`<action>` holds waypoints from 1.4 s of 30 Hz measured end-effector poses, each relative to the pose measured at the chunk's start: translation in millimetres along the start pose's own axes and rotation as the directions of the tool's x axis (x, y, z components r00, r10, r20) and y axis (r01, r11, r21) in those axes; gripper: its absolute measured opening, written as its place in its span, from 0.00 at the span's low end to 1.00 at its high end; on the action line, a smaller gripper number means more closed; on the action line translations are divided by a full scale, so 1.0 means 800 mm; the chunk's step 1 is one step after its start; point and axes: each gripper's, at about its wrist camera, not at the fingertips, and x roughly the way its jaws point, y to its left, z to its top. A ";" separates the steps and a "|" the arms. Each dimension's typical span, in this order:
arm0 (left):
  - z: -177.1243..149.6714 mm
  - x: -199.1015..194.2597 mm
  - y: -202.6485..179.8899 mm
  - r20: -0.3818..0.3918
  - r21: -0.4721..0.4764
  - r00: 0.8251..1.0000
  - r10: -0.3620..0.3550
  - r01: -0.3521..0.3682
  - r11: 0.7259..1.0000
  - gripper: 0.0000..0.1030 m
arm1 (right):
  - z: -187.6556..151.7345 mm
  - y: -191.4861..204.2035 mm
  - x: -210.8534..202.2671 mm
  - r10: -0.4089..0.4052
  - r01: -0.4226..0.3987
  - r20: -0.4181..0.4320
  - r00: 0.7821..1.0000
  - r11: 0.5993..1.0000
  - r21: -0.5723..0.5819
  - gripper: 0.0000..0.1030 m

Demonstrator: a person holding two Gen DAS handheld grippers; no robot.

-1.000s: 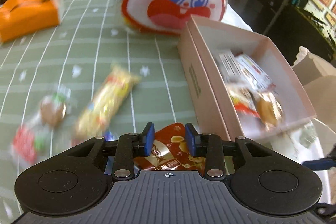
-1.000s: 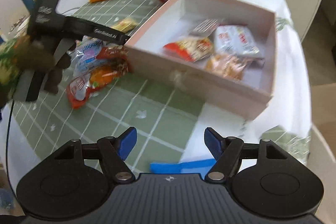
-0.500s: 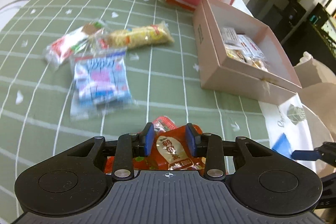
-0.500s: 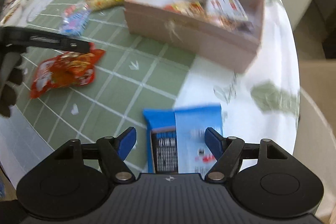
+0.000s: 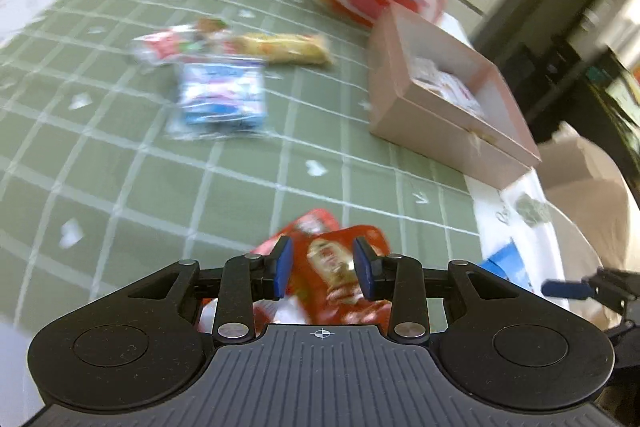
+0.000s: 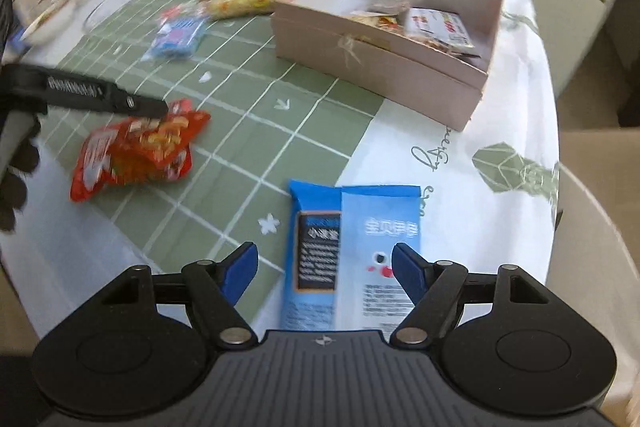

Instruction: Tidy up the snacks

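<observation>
The crinkled red foil snack packet (image 5: 340,275) sits between the blue pads of the left gripper (image 5: 323,269), whose jaws are narrow and closed on it. From the right wrist view the packet (image 6: 136,147) appears to rest on or hang just above the green grid-patterned tablecloth (image 6: 248,115); which of the two cannot be told. The grip appears to fall near one end of the packet, so the free end is likely to droop and swing during transport. Risk: the slick foil may slide out of the pads if the carry is fast.

The flat blue-and-white plastic snack bag (image 6: 352,251) lies on the cloth near the table edge, between the fingers of the right gripper (image 6: 324,265). These jaws stand wide, and the pads are apart from the bag. Risk: a flat bag gives little height to pinch; closing too high will miss it, and a push may send it toward the table edge.

The destination is judged to be the open pink cardboard box (image 6: 384,59), which already contains several wrapped snacks. Risk: a drooping packet may catch on the near wall of the box.

The blue-and-white clear-wrapped packet (image 5: 220,95) and the long yellow packet (image 5: 284,47) remain on the cloth.
</observation>
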 end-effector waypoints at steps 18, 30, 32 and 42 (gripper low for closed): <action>-0.096 -0.043 -0.046 -0.001 -0.108 0.986 0.166 -0.166 0.980 0.37 | 0.076 0.046 0.048 0.211 -0.173 0.111 0.971 0.944 -0.281 0.73; -0.100 -0.056 -0.057 -0.014 -0.140 0.968 0.252 -0.251 0.958 0.37 | 0.148 0.186 0.096 0.342 -0.264 0.032 0.939 0.779 -0.569 0.74; -0.099 -0.058 -0.058 -0.010 -0.137 0.968 0.249 -0.248 0.959 0.37 | 0.149 0.191 0.109 0.342 -0.287 -0.008 0.940 0.775 -0.563 0.72; -0.086 -0.053 -0.064 0.017 -0.106 0.977 0.213 -0.210 0.972 0.37 | 0.140 0.107 0.062 0.292 -0.224 0.117 0.949 0.889 -0.400 0.20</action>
